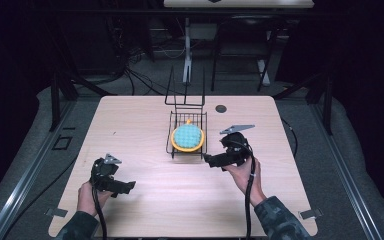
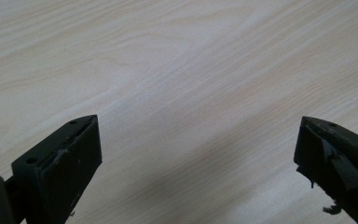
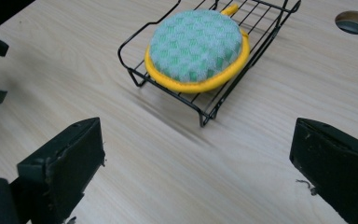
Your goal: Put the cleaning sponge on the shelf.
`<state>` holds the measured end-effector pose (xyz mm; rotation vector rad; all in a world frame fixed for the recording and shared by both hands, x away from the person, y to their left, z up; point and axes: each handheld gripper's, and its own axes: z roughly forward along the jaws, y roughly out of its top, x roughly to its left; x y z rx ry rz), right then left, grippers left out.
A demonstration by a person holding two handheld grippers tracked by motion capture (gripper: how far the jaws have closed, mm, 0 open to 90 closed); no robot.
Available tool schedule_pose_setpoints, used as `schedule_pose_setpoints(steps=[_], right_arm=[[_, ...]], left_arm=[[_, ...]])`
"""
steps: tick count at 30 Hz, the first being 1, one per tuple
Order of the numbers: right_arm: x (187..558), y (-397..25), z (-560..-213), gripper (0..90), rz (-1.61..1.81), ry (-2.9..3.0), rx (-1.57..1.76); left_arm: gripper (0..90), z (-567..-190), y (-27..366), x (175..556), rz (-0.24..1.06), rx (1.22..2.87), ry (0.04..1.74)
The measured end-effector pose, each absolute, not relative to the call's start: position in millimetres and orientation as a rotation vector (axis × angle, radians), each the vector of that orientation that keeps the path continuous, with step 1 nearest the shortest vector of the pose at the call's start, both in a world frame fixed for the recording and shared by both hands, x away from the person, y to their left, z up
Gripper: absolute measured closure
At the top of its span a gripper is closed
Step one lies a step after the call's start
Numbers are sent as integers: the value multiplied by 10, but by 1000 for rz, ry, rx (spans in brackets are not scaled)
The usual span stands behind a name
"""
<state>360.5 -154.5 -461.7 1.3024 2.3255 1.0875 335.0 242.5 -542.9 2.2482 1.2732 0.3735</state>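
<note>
Pale wood-grain bench [image 1: 145, 190], lit against a dark room. Your right tool [image 1: 209, 160] sits just off the near right corner of the black wire rack [image 1: 172, 145], jaws spread wide with nothing between them. Your left tool [image 1: 130, 185] rests low near the front left of the bench, also gaping wide and empty; its own camera looks at bare wood.

Round scrub pad [image 1: 187, 137], green-checked top with a yellow rim, lies flat inside the rack, near its middle. A small yellow tab sticks out at the pad's far edge. The rack's long axis runs away from you, with a taller wire frame standing at its far end.

Key relation: from the right tool the pad [image 3: 196, 46] lies ahead and a touch left, beyond the rack's near rail [image 3: 168, 88], close but not touching. The right hand [image 1: 245, 175] is clearly the nearer one; the left is well apart from the rack. Any reach for the pad would likely have to clear that rail and come down over the top, since the pad's rim sits below the side wires.
</note>
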Motion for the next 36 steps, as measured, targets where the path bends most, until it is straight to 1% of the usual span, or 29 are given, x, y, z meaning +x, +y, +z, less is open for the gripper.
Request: schedule_pose_setpoints(steps=[10,13,17,23,28,36], right_arm=[[3248,-1830,-4657,12,1019,2337,1283],[3101,-1972,-4739,11,999,2329,1304],[3004,-2094,-4830,11,986,2322,1335],[2835,-2402,-5012,13,973,2283,1438],[2805,-2542,-5120,18,917,2283,1478],[2884,-2562,-5191,20,833,2318,1460]], left_arm=[[6,-5426,2424,3347,375,2250,1270],[5,-5427,2427,3347,375,2248,1273],[5,-5441,2421,3352,372,2253,1274],[4,-5446,2414,3347,374,2258,1270],[4,-5455,2387,3358,362,2270,1265],[3,-5462,2380,3354,364,2276,1267]])
